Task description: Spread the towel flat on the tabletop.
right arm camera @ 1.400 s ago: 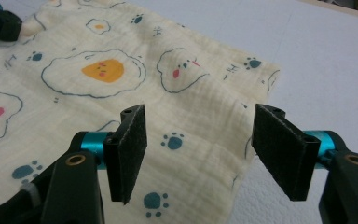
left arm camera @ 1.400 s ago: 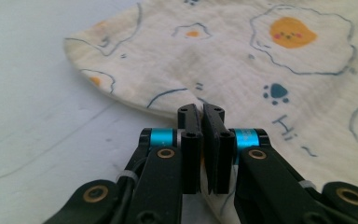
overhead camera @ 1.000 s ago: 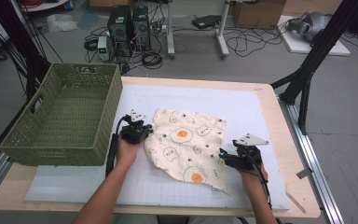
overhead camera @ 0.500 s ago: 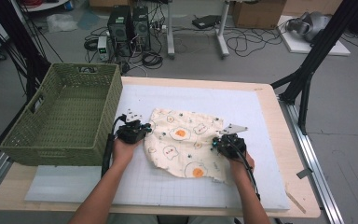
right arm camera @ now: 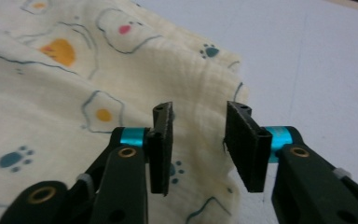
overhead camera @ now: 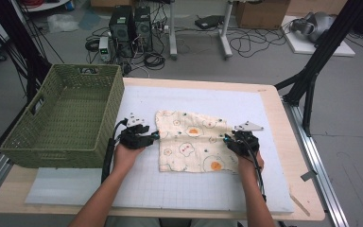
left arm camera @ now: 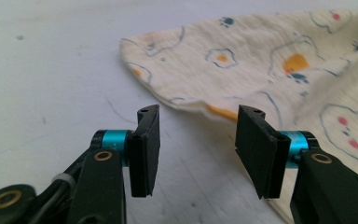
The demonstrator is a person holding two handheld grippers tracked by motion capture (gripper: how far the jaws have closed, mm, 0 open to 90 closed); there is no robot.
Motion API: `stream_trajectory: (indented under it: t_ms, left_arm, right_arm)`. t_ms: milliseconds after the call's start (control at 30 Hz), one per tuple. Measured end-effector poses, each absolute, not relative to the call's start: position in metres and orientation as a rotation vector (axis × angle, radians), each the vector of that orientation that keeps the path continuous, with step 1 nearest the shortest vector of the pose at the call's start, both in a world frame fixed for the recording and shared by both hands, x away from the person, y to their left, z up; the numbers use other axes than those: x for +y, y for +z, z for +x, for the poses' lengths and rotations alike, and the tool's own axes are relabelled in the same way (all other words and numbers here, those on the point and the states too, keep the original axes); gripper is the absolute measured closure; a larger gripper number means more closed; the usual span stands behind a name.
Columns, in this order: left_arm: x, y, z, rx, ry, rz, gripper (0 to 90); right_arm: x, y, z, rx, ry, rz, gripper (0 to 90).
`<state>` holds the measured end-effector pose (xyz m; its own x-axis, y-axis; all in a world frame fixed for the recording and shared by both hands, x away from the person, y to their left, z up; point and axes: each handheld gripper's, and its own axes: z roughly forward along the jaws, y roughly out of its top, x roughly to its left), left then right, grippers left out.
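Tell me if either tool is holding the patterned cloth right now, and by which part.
Nothing is held. The left tool stands open just off the cloth's edge; the right tool is open over its edge, pads not pressing.

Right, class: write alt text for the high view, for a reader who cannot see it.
A cream cotton cloth printed with fried eggs lies flat on a white gridded mat, a person's left gripper and right gripper open at its opposite edges. An empty green woven basket sits left.

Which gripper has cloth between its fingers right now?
The right gripper: the printed cloth edge lies between its open fingers. The left gripper stands open over bare mat.
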<state>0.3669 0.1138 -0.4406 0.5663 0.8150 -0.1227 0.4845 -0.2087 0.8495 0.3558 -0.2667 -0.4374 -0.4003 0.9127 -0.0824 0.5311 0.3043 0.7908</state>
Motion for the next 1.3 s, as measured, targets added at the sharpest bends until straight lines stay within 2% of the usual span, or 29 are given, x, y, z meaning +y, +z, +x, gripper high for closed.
stream_trajectory:
  t_ms: [133, 233, 600, 800, 833, 933, 1067, 1300]
  left_arm:
    - [0.111, -0.440, 0.356, 1.006, 0.397, 1.922, 48.5]
    - [0.108, -0.436, 0.348, 0.954, 0.386, 1.936, 48.1]
    - [0.099, -0.443, 0.324, 0.886, 0.328, 2.011, 46.7]
    - [0.089, -0.451, 0.317, 0.856, 0.337, 2.075, 48.6]
    - [0.087, -0.450, 0.315, 0.838, 0.367, 2.090, 49.9]
    - [0.082, -0.450, 0.310, 0.761, 0.408, 2.122, 62.0]
    - [0.083, -0.450, 0.306, 0.746, 0.395, 2.129, 84.5]
    - [0.111, -0.447, 0.293, 0.804, 0.385, 2.108, 85.9]
  right_arm:
    - [-0.266, -0.431, 0.344, 2.071, 0.992, 1.232, 47.4]
    - [-0.267, -0.428, 0.332, 2.087, 0.981, 1.186, 42.2]
    - [-0.280, -0.425, 0.286, 2.131, 0.997, 1.113, 38.4]
    - [-0.286, -0.428, 0.277, 2.124, 1.016, 1.129, 37.9]
    - [-0.287, -0.429, 0.277, 2.123, 1.012, 1.127, 37.9]
    - [-0.286, -0.430, 0.278, 2.125, 1.022, 1.136, 37.7]
    - [-0.282, -0.431, 0.278, 2.145, 1.010, 1.120, 37.4]
    - [-0.278, -0.435, 0.277, 2.186, 1.000, 1.103, 37.3]
